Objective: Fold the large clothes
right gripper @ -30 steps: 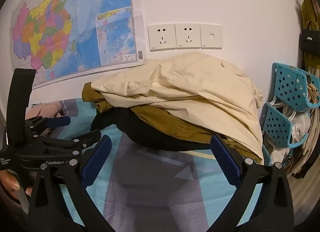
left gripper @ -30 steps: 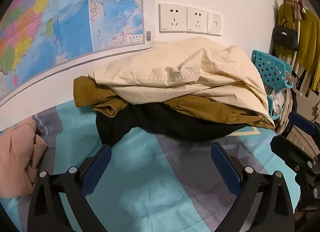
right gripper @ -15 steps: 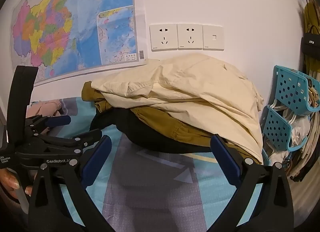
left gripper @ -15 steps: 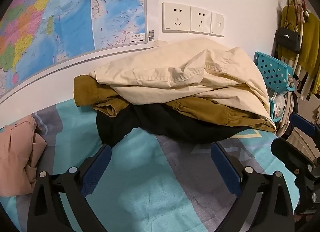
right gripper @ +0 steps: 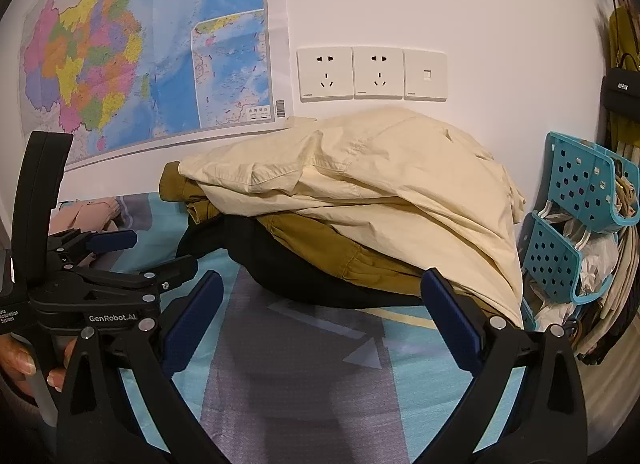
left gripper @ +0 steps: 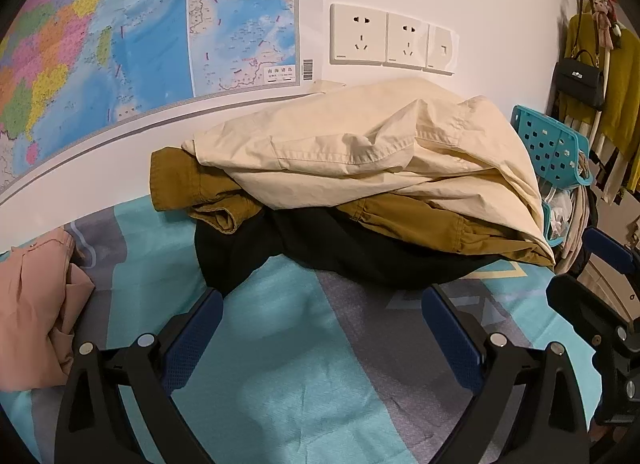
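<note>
A pile of clothes lies against the wall on the bed: a cream jacket (left gripper: 360,152) (right gripper: 380,184) on top, a mustard-brown garment (left gripper: 192,184) (right gripper: 320,240) under it, and a black garment (left gripper: 320,252) (right gripper: 280,264) at the bottom. My left gripper (left gripper: 322,304) is open and empty, just short of the black garment's near edge. My right gripper (right gripper: 322,292) is open and empty, close in front of the pile. The left gripper also shows in the right wrist view (right gripper: 120,260), at the left.
The bed sheet (left gripper: 280,364) is teal and grey. A pink garment (left gripper: 32,304) lies at the left. A map (right gripper: 140,56) and wall sockets (right gripper: 370,74) are on the wall. Blue plastic baskets (right gripper: 576,224) and hanging bags stand at the right.
Both grippers have moved slightly forward toward the pile; the clothes look a little nearer. The jaws stay open and the pile has not moved.
</note>
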The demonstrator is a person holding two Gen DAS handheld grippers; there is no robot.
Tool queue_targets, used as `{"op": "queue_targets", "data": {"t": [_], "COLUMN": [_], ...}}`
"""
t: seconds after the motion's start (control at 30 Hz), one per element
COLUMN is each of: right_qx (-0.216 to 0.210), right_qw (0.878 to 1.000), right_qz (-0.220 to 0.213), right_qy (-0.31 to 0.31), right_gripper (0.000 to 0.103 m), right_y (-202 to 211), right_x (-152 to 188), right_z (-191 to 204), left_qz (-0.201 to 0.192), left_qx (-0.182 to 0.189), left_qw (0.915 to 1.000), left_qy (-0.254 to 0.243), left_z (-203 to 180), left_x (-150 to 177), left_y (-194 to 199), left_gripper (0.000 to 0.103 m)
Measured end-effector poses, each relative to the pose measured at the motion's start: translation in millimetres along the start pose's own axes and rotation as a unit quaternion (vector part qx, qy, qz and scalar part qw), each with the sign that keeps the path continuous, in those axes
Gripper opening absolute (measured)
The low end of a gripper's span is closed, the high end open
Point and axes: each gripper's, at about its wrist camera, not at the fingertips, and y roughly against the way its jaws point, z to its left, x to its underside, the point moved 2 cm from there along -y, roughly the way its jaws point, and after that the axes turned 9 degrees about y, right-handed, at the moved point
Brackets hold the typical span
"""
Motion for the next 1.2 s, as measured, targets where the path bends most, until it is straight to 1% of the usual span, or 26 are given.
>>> {"op": "queue_targets", "data": {"t": [0.93,1.2], "right_qx": [-0.004,-0.009], "right_qw": [1.0,1.0], "right_qz": [0.0,0.004], "right_qy": [0.008,0.023], "right_gripper": [0.097,0.097], "right_y": [-5,-12], "right_x": [-4,-10], "right_z": [3,6], "left_qz": [0.007,0.018], "left_qx": [-0.002,0.0], "left_qw": [1.0,0.9998], "left_qy": [0.005,0.01], "left_z": [1,3], "left_x": [0,-3], "left_y": [-4,-10], "left_gripper": [0.096,0.096]}}
